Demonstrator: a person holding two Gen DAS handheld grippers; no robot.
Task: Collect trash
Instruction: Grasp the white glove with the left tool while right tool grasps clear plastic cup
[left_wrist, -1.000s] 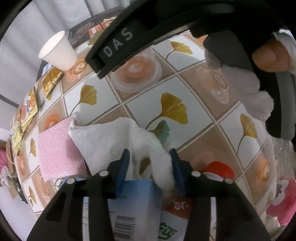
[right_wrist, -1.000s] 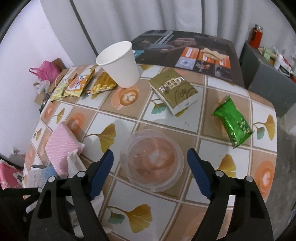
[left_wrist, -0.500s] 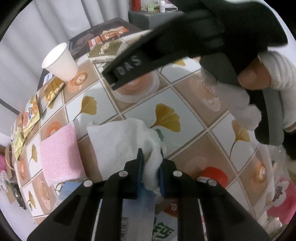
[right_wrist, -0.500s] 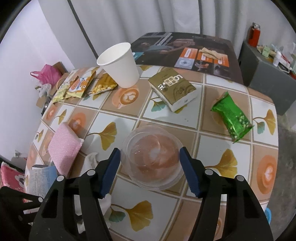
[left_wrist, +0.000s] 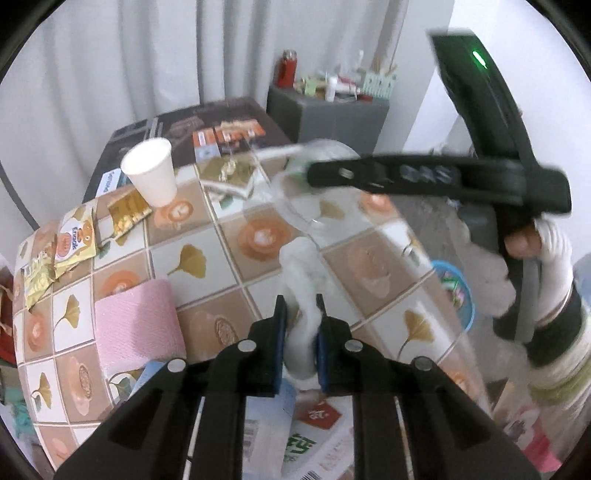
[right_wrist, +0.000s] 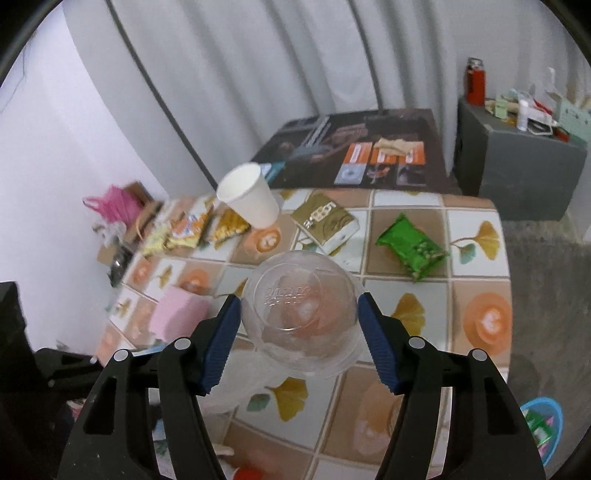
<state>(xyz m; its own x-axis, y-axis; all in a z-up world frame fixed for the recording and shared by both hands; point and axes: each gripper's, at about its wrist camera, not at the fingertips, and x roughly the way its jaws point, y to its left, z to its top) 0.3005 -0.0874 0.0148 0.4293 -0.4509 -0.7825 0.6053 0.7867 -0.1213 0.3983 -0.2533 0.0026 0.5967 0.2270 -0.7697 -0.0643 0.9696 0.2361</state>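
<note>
Looking along the left gripper, its two fingers are pressed together on a white tissue, which stands up out of the jaws, above the table. The tiled tabletop ends at the right in a rounded edge; past that edge a blue bin sits low on the floor. To the left of the tissue a pink cloth lies flat, and farther back a white paper cup stands near the far edge. Some bare tiles between the cloth and the cup leave room. At the right, a gloved hand holds the handle of the other gripper, whose body reaches leftward over the table, blurred.

Seen from the right wrist, the right gripper has closed its blue pads against both sides of a clear plastic bowl, held over the table with its bottom facing the camera; I cannot tell if it touches the surface. Beyond it lie a green snack bag and a gold tissue pack, apart from each other. The table edge runs down the right side, with the blue bin below it.
</note>
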